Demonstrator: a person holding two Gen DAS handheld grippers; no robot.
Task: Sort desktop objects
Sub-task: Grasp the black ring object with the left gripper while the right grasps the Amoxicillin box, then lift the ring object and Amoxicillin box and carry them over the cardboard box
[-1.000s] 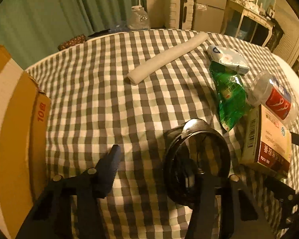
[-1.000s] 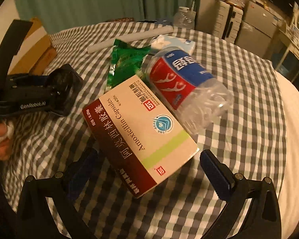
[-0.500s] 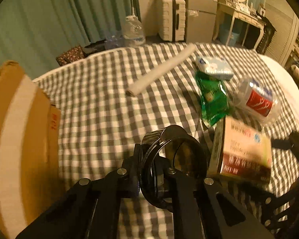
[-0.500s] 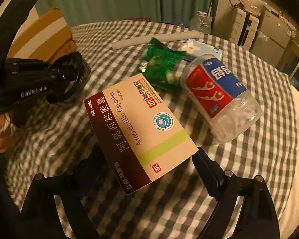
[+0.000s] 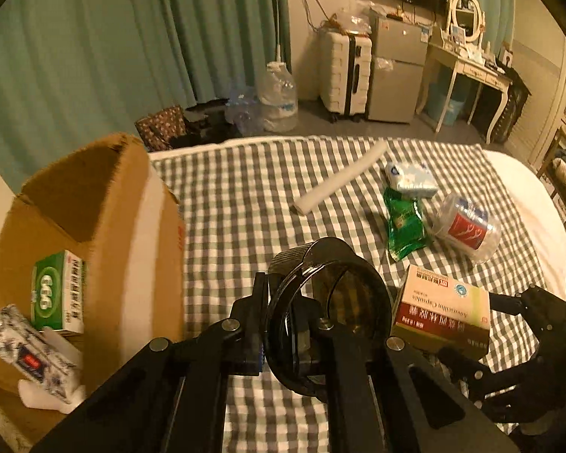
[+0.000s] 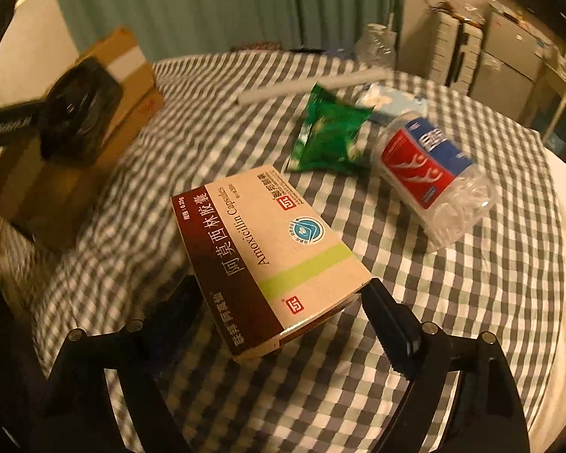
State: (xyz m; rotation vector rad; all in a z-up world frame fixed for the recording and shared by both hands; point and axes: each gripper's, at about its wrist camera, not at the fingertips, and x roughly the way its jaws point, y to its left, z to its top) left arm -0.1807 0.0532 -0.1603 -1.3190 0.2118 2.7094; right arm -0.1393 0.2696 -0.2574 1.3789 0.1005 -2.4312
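The left claw point(image 5: 283, 324) is pinching the round black plastic case's point(image 5: 328, 313) thin rim; it could twist free. The right claw point(image 6: 283, 302), closing, is clamping the beige-and-maroon cardboard medicine box point(image 6: 268, 249).

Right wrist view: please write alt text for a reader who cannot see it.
The right gripper holds an Amoxicillin capsule box above a checked tablecloth, its jaws closing. Behind lie a green packet and a clear toothpick jar.

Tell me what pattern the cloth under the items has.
The cloth has a grey-and-white check, clearest in the right wrist view.
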